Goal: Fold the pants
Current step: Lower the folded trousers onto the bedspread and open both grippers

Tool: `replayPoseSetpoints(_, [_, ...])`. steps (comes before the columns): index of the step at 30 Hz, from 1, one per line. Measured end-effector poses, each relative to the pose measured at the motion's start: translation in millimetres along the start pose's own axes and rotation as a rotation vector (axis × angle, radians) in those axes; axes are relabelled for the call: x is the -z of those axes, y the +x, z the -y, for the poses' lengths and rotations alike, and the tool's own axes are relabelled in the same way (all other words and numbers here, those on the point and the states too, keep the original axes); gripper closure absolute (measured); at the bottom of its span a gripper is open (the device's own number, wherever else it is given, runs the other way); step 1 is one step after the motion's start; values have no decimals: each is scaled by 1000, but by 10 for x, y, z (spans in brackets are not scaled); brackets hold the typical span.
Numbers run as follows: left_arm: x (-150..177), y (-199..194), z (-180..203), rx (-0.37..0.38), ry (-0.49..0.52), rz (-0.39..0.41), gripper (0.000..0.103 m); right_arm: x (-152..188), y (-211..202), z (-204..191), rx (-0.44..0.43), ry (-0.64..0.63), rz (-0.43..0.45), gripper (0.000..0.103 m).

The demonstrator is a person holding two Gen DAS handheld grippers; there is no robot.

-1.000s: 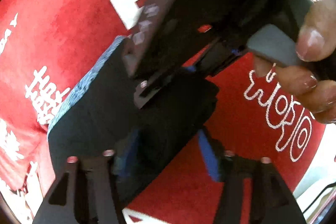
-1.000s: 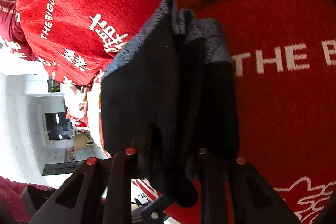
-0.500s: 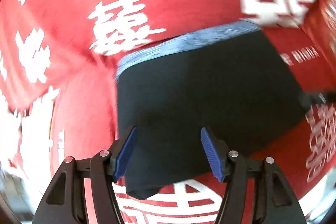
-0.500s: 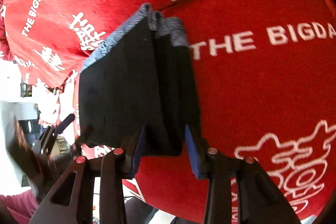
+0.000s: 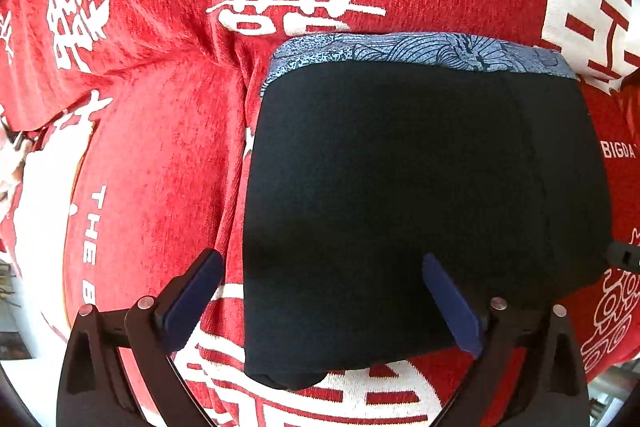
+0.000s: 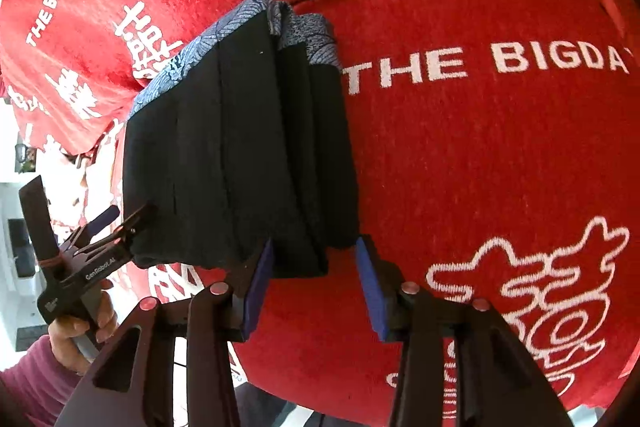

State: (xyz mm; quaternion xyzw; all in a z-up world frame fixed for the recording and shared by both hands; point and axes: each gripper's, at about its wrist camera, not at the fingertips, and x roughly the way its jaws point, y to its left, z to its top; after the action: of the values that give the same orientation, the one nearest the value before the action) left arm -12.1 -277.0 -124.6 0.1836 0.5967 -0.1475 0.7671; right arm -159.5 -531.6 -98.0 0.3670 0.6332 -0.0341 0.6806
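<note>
The left tool (image 5: 320,301) stands with its blue-padded fingers (image 5: 192,301) spread wide and gripping nothing; the near edge of the folded pants (image 5: 420,195) lies between and just beyond them, the left pad clear of the fabric over the red cloth (image 5: 160,155), the right pad over the black fabric; whether it touches cannot be told. The right tool (image 6: 316,291) is likewise parted, its pads either side of the near corner of the pants (image 6: 240,155) without closing on it; the stacked layers show edge-on from this side. The pants sit as a compact black rectangle on the red cloth with white lettering, the grey-blue patterned waistband (image 5: 420,51) along the far edge. In the right wrist view the left tool (image 6: 116,227) appears at the pants' far lower corner, held by a hand (image 6: 76,331) in a pink sleeve (image 6: 28,387).
</note>
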Motion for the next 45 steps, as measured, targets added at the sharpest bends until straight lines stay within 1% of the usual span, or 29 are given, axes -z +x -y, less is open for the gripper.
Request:
replayPoseSetpoints(4, [-27, -5, -7, 13, 16, -21, 3, 47, -8, -18, 28, 20, 3, 53])
replayPoseSetpoints(10, [-48, -6, -14, 35, 63, -26, 3, 117, -70, -85, 68, 56, 28, 45])
replayPoseSetpoints(12, [-59, 1, -21, 43, 75, -33, 3, 151, -69, -118, 71, 72, 34, 40])
replayPoseSetpoints(16, [-79, -1, -47, 59, 88, -43, 3, 193, -63, -152, 81, 93, 41, 37])
replayPoseSetpoints(21, [-103, 18, -95, 87, 94, -60, 3, 190, -89, -178, 100, 97, 54, 27])
replayPoseSetpoints(33, [-189, 80, -238, 108, 74, -83, 3, 64, -72, -170, 114, 96, 59, 24])
replayPoseSetpoints(34, [-198, 87, -256, 119, 84, -86, 3, 57, -70, -164, 114, 97, 57, 24])
replayPoseSetpoints(41, [-247, 142, -353, 144, 38, -103, 3, 17, -70, -142, 113, 96, 56, 24])
replayPoseSetpoints(45, [-287, 145, -396, 158, 33, -91, 3, -15, -85, -110, 104, 97, 60, 24])
